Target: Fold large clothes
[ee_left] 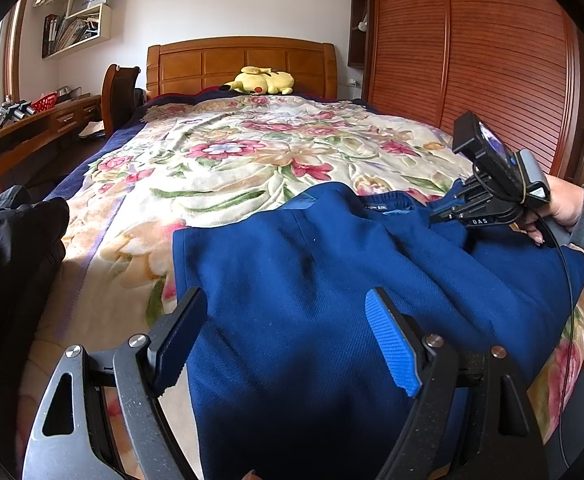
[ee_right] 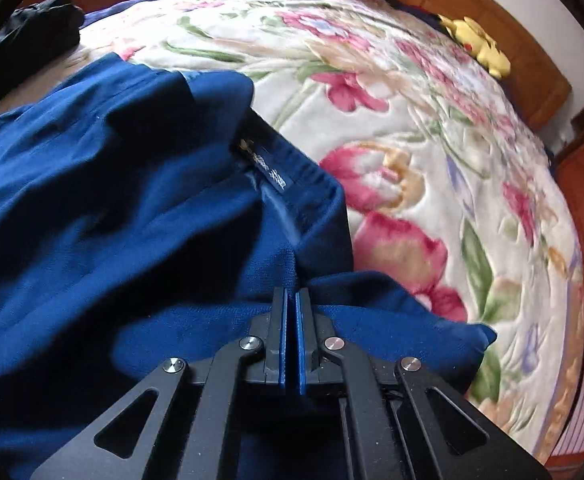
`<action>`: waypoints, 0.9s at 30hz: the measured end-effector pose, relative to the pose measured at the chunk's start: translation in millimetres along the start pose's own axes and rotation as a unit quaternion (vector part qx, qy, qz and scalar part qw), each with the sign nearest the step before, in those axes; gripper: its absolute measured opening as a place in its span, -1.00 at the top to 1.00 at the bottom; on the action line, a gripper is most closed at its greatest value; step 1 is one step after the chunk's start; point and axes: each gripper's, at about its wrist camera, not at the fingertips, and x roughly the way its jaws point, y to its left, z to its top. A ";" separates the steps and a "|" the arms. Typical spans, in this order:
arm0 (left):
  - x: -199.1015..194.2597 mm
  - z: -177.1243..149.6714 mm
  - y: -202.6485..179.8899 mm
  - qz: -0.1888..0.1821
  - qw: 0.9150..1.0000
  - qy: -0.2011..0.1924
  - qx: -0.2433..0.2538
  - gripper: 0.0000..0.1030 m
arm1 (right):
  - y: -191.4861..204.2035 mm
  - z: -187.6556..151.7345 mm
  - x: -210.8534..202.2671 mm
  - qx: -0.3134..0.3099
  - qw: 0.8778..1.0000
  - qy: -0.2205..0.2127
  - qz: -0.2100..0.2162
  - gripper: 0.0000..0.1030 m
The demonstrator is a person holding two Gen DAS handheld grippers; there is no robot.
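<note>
Blue and soft, the big garment [ee_left: 312, 280] lies on the flowery bed [ee_left: 220, 168], bunched near its collar and not folded yet, so most of the job is left. The right gripper [ee_right: 291, 292] tips down, its fingers pinched on cloth by the collar. The left gripper [ee_left: 288, 312] hovers over the garment, fingers wide apart, nothing between them.

I count one blue garment [ee_left: 312, 280]; one black garment [ee_left: 12, 240]; one yellow plush toy [ee_left: 262, 80]; two grippers.
</note>
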 end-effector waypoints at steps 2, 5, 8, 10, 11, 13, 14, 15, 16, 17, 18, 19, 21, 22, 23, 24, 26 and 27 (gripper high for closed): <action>-0.2 -0.2 -0.7 0.000 1.000 0.000 0.000 -0.59 | 2.2 3.5 -4.9 0.001 1.000 -0.015 -0.014 0.95; 0.2 -0.1 -0.6 0.001 1.000 0.000 0.001 -0.59 | 4.3 9.3 -12.1 0.010 0.998 -0.048 -0.040 0.96; 0.5 0.2 0.8 0.003 1.000 0.000 0.001 -0.59 | 4.3 18.0 -22.3 0.027 0.993 -0.092 -0.072 0.96; 0.3 0.2 1.6 0.003 1.000 -0.001 0.000 -0.59 | 2.9 21.3 -26.2 0.043 0.990 -0.114 -0.075 0.96; 0.5 0.2 1.9 0.003 1.000 0.000 -0.001 -0.59 | 3.0 22.3 -25.8 0.049 0.990 -0.115 -0.072 0.95; 1.0 -0.1 1.5 0.004 1.000 0.001 0.000 -0.59 | 3.6 21.9 -20.1 0.051 0.990 -0.106 -0.075 0.95; 0.9 -0.3 1.7 0.004 1.000 0.002 0.001 -0.59 | 3.0 20.4 -16.4 0.054 0.991 -0.095 -0.071 0.95; 0.7 -0.5 1.7 0.004 1.000 0.002 0.001 -0.59 | -0.6 19.0 -13.1 0.061 0.993 -0.082 -0.064 0.85; 0.4 -0.8 1.5 0.004 1.000 0.002 0.002 -0.59 | -6.9 16.2 -11.0 0.073 0.993 -0.073 -0.060 0.74; -0.1 -0.7 2.0 0.004 1.000 0.001 0.001 -0.59 | -12.9 12.0 -12.9 0.087 0.992 -0.074 -0.059 0.43; 0.1 -0.7 1.6 0.004 1.000 0.002 0.001 -0.59 | -20.5 7.4 -16.7 0.101 0.990 -0.076 -0.055 0.00; -0.1 -0.8 1.7 0.005 1.000 0.001 0.001 -0.59 | -31.6 1.1 -22.4 0.121 0.988 -0.079 -0.046 -0.15; -0.4 -0.7 1.8 0.005 1.000 0.001 0.001 -0.59 | -50.4 -12.8 -35.4 0.156 0.982 -0.090 -0.054 -0.24; -0.6 -0.4 2.0 0.005 1.000 0.000 0.001 -0.59 | -61.2 -22.4 -42.2 0.172 0.979 -0.092 -0.063 -0.24; -0.8 -0.1 2.1 0.004 1.000 0.000 0.000 -0.59 | -69.5 -30.4 -47.1 0.186 0.976 -0.090 -0.071 -0.24; -0.8 0.2 1.8 0.004 1.000 -0.001 0.001 -0.59 | -77.4 -39.4 -51.0 0.201 0.972 -0.087 -0.080 -0.24; -0.8 0.5 1.6 0.004 1.000 -0.001 0.001 -0.59 | -92.2 -62.2 -49.6 0.231 0.967 -0.067 -0.082 -0.24; -0.8 0.5 1.1 0.004 1.000 -0.001 0.001 -0.59 | -97.9 -74.0 -43.7 0.243 0.966 -0.051 -0.077 -0.24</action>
